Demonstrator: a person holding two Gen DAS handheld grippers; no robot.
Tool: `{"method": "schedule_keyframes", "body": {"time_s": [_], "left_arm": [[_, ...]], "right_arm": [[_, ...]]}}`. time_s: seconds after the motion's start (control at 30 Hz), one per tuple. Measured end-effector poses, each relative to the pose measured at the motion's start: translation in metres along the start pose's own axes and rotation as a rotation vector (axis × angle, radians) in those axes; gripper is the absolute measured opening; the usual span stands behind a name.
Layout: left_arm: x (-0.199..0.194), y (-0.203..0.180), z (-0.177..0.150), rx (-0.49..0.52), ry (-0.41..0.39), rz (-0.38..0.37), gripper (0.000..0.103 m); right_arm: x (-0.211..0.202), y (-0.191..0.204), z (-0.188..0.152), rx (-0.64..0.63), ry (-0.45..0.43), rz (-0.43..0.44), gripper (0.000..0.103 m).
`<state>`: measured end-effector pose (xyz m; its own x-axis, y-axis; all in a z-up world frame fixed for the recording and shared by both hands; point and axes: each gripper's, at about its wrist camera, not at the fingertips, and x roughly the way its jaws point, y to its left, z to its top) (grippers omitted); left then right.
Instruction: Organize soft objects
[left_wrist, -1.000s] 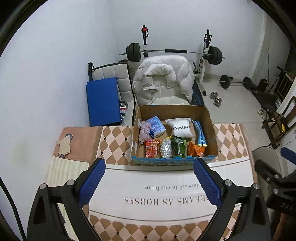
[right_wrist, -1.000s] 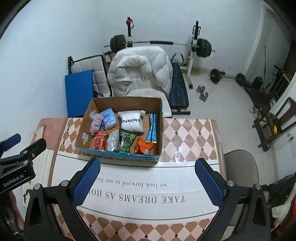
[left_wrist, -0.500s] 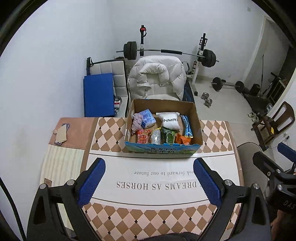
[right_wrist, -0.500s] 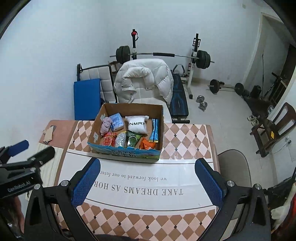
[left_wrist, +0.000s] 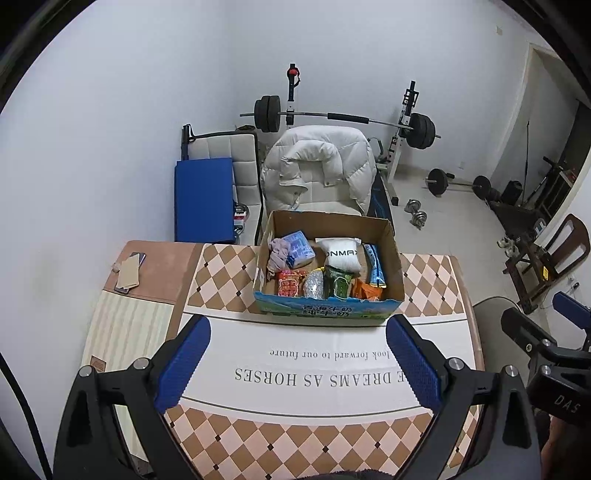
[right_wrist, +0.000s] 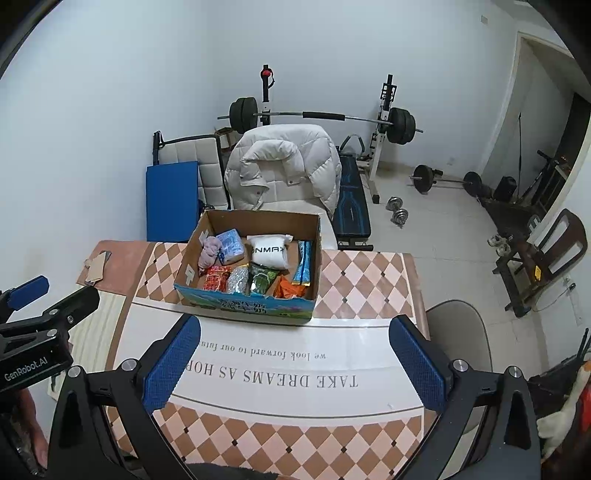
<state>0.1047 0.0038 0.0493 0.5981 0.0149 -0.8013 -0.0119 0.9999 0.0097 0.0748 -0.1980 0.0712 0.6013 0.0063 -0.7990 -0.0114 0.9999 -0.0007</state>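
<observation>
Where tablecloth (right_wrist: 266, 369) reads "TAKE DREAMS AS HORSES", white pouch (right_wrist: 268, 252) "ONMAX"

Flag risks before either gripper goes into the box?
Packets in the cardboard box are packed tight; grabbing the white pouch could snag the green packet overlapping it. The box sits loose on the tablecloth, so a pull may drag it. Both grippers are open and empty.
</observation>
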Motion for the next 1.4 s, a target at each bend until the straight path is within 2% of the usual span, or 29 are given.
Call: {"method": "schedule_keyframes", "body": {"time_s": [0.37,0.43,0.8,1.4], "left_arm": [[0.022,-0.007,0.013,0.037,-0.039,0.069,0.098],[0.028,-0.009,0.016,0.046,-0.039,0.068,0.103],[0.05,-0.01,0.026,0.034,-0.039,0.069,0.103],[0.051,-0.003,0.027,0.027,-0.034,0.062,0.103]], "right_arm": [[0.022,0.0,0.018,-0.016,-0.028,-0.03,0.103],[0.029,0.0,0.023,-0.017,-0.027,-0.029,0.103],[0.049,0.002,0.043,-0.003,-0.046,-0.045,0.103],[0.06,0.0,0.035,0.009,-0.031,-0.062,0.103]]}}
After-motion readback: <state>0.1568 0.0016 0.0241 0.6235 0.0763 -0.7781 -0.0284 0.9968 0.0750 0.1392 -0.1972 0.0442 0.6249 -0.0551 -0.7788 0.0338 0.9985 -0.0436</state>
